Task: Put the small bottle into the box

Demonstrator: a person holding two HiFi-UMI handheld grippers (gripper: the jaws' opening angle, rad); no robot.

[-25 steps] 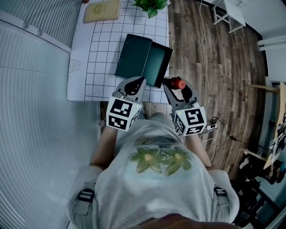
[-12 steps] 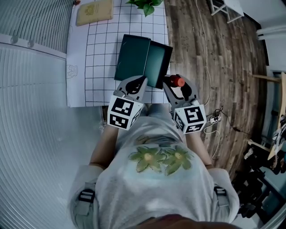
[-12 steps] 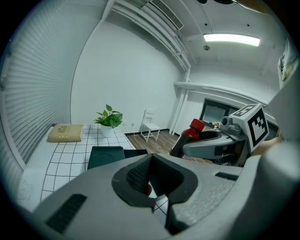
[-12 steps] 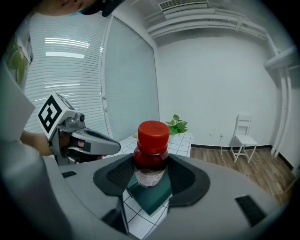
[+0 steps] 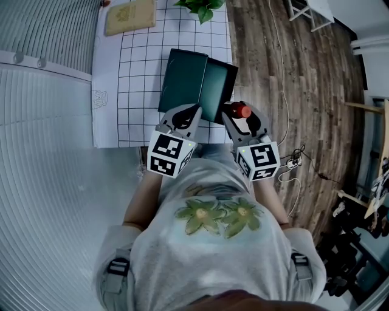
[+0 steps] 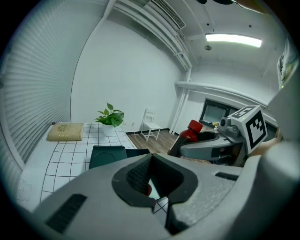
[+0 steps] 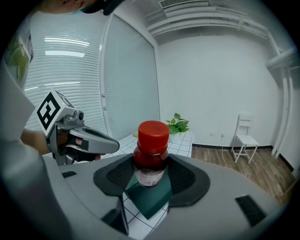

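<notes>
A small bottle (image 5: 243,112) with a red cap and dark red contents stands upright in my right gripper (image 5: 239,115), which is shut on it. In the right gripper view the bottle (image 7: 150,155) fills the gap between the jaws. The dark green box (image 5: 185,79) lies open on the gridded mat, just beyond both grippers, and shows below the bottle (image 7: 151,197). My left gripper (image 5: 187,113) hovers at the box's near edge, shut with nothing in it (image 6: 151,159). From the left gripper view, the bottle (image 6: 190,133) shows at the right.
A white gridded mat (image 5: 143,73) covers the table. A potted plant (image 5: 200,8) and a tan cushion (image 5: 127,16) sit at its far end. Wooden floor (image 5: 285,85) lies to the right, with a cable and a white chair (image 5: 307,15). Blinds run along the left.
The head view has shifted slightly. Both grippers, the bottle and the box keep nearly the same places.
</notes>
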